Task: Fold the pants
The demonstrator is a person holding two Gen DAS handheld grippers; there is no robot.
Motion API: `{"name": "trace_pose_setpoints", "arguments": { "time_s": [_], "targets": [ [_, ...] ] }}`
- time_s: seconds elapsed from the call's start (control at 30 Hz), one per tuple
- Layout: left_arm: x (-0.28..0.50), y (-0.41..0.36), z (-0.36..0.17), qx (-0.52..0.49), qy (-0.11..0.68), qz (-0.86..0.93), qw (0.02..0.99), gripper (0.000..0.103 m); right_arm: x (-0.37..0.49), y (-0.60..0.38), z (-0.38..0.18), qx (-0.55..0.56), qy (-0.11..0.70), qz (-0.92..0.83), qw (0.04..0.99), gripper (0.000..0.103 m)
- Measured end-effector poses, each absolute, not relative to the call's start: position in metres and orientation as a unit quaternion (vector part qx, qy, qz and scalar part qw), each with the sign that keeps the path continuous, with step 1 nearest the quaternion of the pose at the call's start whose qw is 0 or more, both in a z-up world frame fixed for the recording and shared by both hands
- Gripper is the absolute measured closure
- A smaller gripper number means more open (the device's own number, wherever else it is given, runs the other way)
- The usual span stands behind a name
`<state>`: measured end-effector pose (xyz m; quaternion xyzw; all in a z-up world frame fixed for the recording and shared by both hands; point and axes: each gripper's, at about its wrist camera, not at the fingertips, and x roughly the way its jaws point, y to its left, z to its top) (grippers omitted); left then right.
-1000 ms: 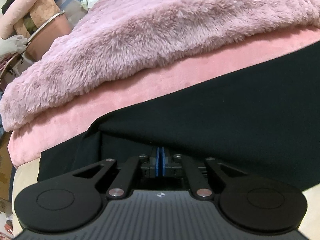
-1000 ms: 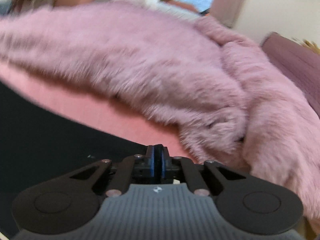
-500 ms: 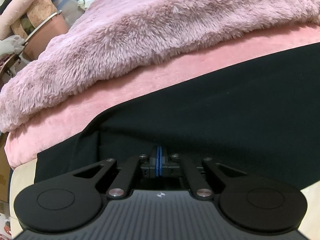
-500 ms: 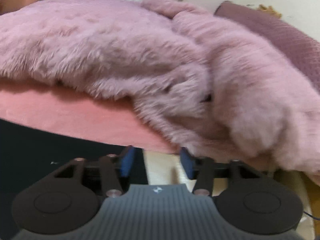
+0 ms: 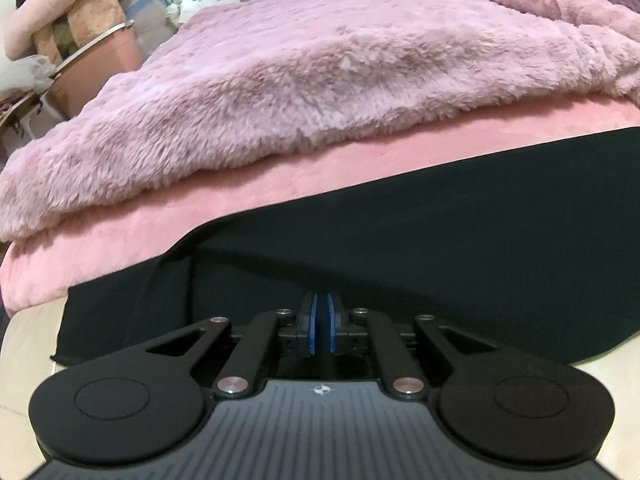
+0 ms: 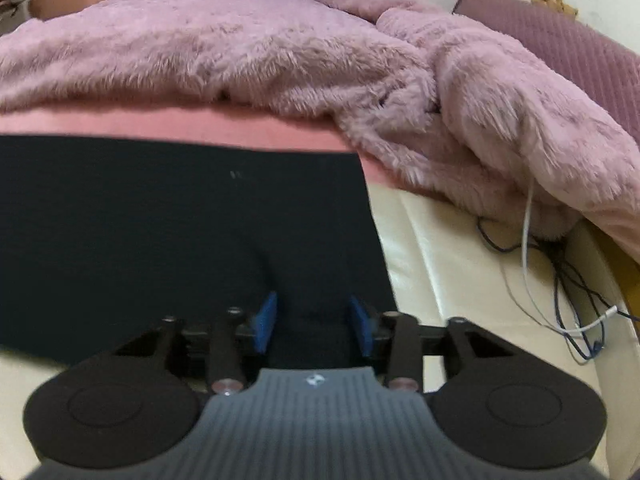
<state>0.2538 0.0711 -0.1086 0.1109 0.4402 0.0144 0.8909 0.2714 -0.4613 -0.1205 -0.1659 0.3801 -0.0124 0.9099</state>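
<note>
Black pants (image 5: 440, 232) lie spread across the near edge of a bed, with a raised fold at their left end. My left gripper (image 5: 320, 300) hovers low over that end. Its blue pads (image 5: 313, 322) stand a thin slit apart and are opening; I cannot tell whether cloth sits in the slit. In the right wrist view the pants (image 6: 160, 220) end in a straight edge at the right. My right gripper (image 6: 314, 304) is above that end, its jaws opening wide. Black cloth shows below the gap, and the pads (image 6: 266, 322) do not press on it.
A fluffy pink blanket (image 5: 320, 80) is heaped behind the pants on a pink sheet (image 5: 280, 184). Bare cream mattress (image 6: 432, 264) shows at the right, with white and dark cables (image 6: 560, 272) trailing over it. A purple pillow (image 6: 560, 40) lies at the far right. Bags and boxes (image 5: 80, 40) crowd the left.
The right gripper went from shut to wide open and swung left and down, so the pants' right end now lies under it. The left pads parted slightly.
</note>
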Motion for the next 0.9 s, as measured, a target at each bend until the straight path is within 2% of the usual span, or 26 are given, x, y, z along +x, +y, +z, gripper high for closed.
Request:
{"name": "trace_pose_setpoints", "arguments": {
  "time_s": [0.27, 0.33, 0.37, 0.5, 0.57, 0.67, 0.73, 0.8, 0.9],
  "targets": [
    [0.222, 0.099, -0.090, 0.070, 0.425, 0.039, 0.902, 0.093, 0.266, -0.481, -0.125, -0.188, 0.402, -0.016, 0.896, 0.064],
    [0.209, 0.107, -0.085, 0.064, 0.417, 0.048, 0.905, 0.085, 0.263, -0.479, -0.118, -0.187, 0.408, -0.023, 0.893, 0.066],
    [0.202, 0.111, -0.082, 0.062, 0.412, 0.057, 0.907, 0.083, 0.262, -0.474, -0.114, -0.192, 0.405, -0.026, 0.893, 0.072],
    [0.175, 0.130, -0.082, 0.048, 0.405, 0.078, 0.910, 0.067, 0.244, -0.444, -0.087, -0.177, 0.357, -0.032, 0.917, 0.072],
    [0.163, 0.138, -0.086, 0.044, 0.410, 0.083, 0.907, 0.064, 0.233, -0.416, -0.080, -0.163, 0.339, -0.007, 0.927, 0.071],
    [0.150, 0.148, -0.092, 0.024, 0.413, 0.089, 0.906, 0.055, 0.223, -0.374, -0.085, -0.129, 0.333, 0.033, 0.934, 0.071],
    [0.141, 0.160, -0.093, 0.004, 0.407, 0.105, 0.907, 0.044, 0.218, -0.344, -0.094, -0.109, 0.331, 0.054, 0.936, 0.071],
    [0.135, 0.174, -0.096, -0.028, 0.400, 0.118, 0.909, 0.038, 0.217, -0.320, -0.104, -0.088, 0.338, 0.062, 0.935, 0.071],
    [0.130, 0.192, -0.103, -0.062, 0.399, 0.131, 0.906, 0.038, 0.218, -0.291, -0.116, -0.062, 0.350, 0.065, 0.932, 0.071]
  ]
}}
